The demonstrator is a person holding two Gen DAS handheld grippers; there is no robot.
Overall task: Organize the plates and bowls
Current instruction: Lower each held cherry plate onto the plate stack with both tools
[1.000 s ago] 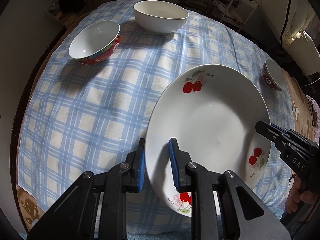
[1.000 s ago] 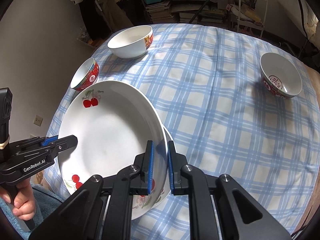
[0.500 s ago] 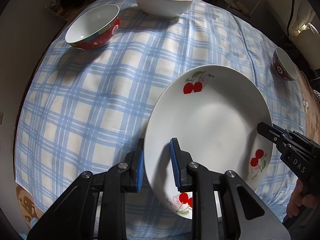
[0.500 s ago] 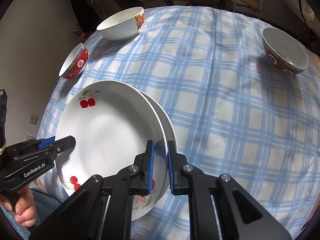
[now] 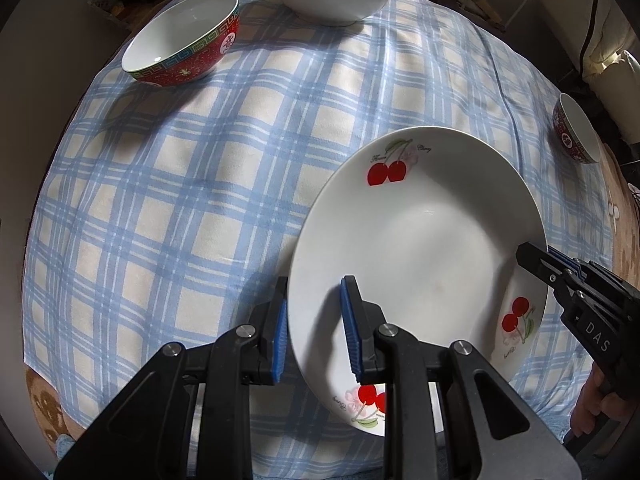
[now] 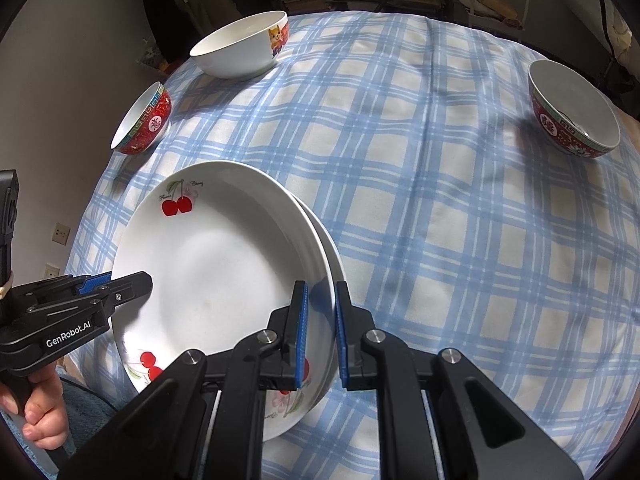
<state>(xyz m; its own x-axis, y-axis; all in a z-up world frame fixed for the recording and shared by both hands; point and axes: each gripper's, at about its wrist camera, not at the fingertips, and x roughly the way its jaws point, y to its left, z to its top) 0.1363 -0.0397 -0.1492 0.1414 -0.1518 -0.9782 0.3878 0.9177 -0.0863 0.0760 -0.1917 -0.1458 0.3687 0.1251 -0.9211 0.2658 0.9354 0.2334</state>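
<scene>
Your left claw (image 5: 314,326) pinches the top plate's (image 5: 420,248) left rim | your right claw (image 6: 320,330) pinches its right rim | lower plate (image 6: 330,256) just beneath.

Our left claw (image 5: 314,322) and right claw (image 6: 320,330) are black, with ribbed blue pads (image 5: 350,328), silver screws and white lettering.

Checked tablecloth (image 6: 420,208) — three bowls (image 6: 244,50), stacked plates (image 6: 224,280)

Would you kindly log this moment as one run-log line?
left gripper: shut on top plate | right gripper: shut on top plate | second plate: underneath | bowls: untouched
</scene>
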